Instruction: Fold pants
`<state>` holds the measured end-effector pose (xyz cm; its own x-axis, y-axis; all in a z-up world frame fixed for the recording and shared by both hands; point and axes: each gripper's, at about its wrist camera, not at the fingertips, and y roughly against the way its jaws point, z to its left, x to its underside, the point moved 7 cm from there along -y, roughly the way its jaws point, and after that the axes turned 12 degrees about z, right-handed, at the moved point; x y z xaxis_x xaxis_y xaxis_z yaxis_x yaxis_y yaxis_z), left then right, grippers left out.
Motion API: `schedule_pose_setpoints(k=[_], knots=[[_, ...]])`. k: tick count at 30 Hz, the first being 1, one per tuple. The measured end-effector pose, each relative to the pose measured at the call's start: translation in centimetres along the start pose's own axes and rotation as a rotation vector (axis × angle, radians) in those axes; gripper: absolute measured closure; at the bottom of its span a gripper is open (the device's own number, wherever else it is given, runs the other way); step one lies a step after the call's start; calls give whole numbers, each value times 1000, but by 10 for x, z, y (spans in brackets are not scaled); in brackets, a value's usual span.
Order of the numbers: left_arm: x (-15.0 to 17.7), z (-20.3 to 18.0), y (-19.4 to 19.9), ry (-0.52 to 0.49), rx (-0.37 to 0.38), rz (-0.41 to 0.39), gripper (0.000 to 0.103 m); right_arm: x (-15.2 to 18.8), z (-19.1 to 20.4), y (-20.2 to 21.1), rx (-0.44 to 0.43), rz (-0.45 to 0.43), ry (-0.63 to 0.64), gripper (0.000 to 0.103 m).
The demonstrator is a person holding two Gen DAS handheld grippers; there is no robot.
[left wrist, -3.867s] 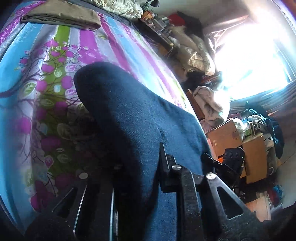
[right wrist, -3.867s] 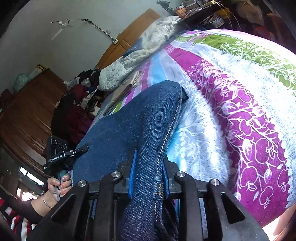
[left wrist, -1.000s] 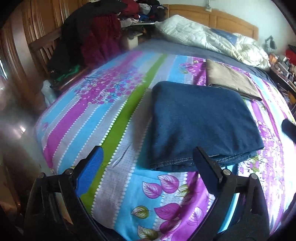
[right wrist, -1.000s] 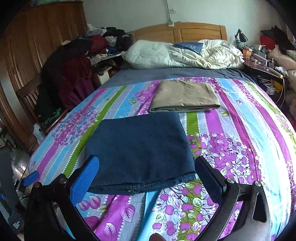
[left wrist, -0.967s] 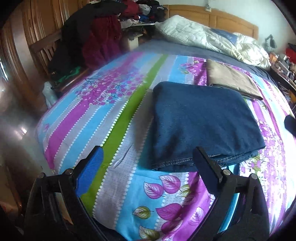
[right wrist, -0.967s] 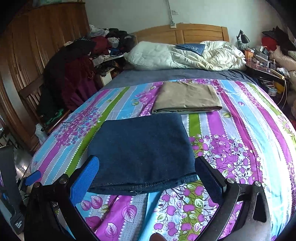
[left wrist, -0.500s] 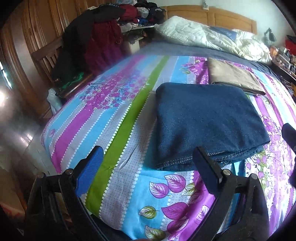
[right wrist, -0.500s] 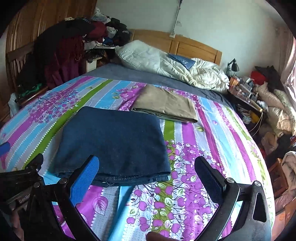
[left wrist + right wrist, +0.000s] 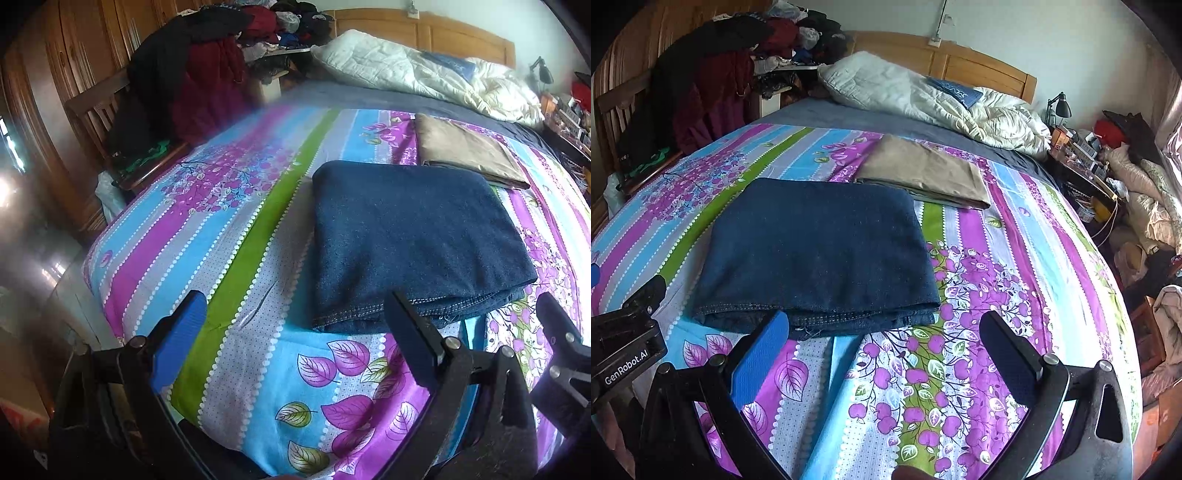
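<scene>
Folding looks done: jeans [image 9: 820,251] are left squared on the bed [image 9: 997,295], both grippers [image 9: 295,332] [image 9: 882,350] spread, empty

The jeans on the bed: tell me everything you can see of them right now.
The jeans are dark blue denim, folded into a flat, roughly square stack lying on the striped floral bedspread. The near edge shows several stacked layers with pale stitched hems and some loose threads. The top face is smooth. A folded tan garment lies just beyond the far right corner; whether it touches is unclear. Both grippers, left and right, are open, short of the near edge, touching nothing.
</scene>
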<state>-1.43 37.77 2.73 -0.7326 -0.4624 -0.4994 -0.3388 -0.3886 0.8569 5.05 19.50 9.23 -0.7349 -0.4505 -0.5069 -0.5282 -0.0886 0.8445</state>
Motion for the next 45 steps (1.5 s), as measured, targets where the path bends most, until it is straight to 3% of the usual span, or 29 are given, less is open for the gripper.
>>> schedule_pose_setpoints(k=[18,45], knots=[[5,-2,4,0,-2,-3,6,4,-1,1,86,8,8,0],[4,-11,6,-12,-1,-7,6,4,-8,-1,74,27,-2,0]])
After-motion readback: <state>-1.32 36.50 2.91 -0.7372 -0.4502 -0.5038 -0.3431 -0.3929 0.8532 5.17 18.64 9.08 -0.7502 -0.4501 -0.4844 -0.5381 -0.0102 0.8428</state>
